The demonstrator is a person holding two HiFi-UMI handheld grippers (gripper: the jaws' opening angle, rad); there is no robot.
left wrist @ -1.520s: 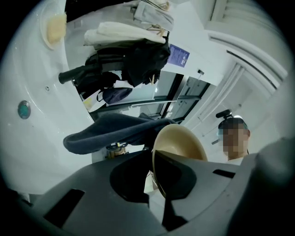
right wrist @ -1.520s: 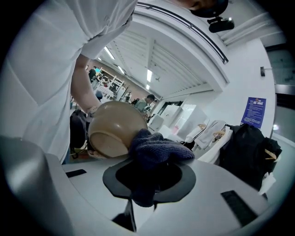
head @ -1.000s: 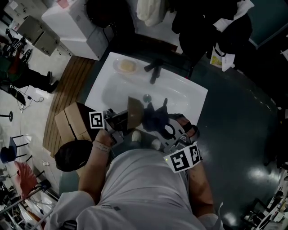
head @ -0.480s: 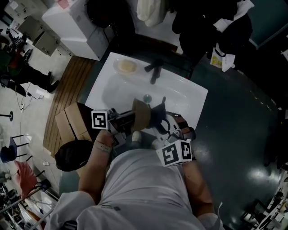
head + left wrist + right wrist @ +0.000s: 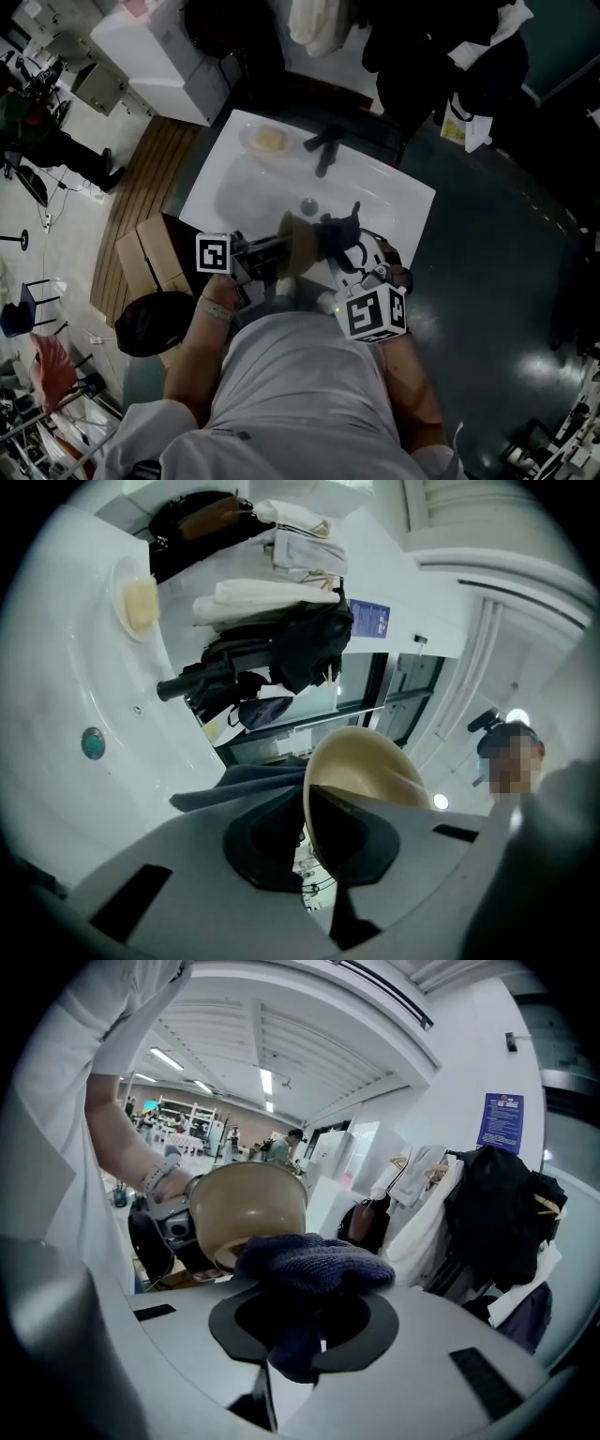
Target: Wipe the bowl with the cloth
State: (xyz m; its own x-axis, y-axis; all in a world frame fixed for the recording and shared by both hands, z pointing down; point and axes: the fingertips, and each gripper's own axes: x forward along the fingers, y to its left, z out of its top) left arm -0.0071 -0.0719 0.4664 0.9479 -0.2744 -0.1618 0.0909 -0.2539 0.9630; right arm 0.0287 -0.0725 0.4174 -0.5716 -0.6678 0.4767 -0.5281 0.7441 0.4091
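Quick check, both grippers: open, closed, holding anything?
Left gripper: jaws closed on the rim of the bowl.
Right gripper: jaws closed on the cloth.

**Hidden or cut off**

Left gripper view: my left gripper [image 5: 309, 850], clamped on the rim, cuts off the bowl [image 5: 361, 771] at 6 o'clock. Right gripper view: the cloth [image 5: 314, 1265] covers the jaw tips of my right gripper [image 5: 300, 1340] and part of the bowl's foot. Head view: my chest [image 5: 300, 375] hides the near rim of the sink [image 5: 230, 183].
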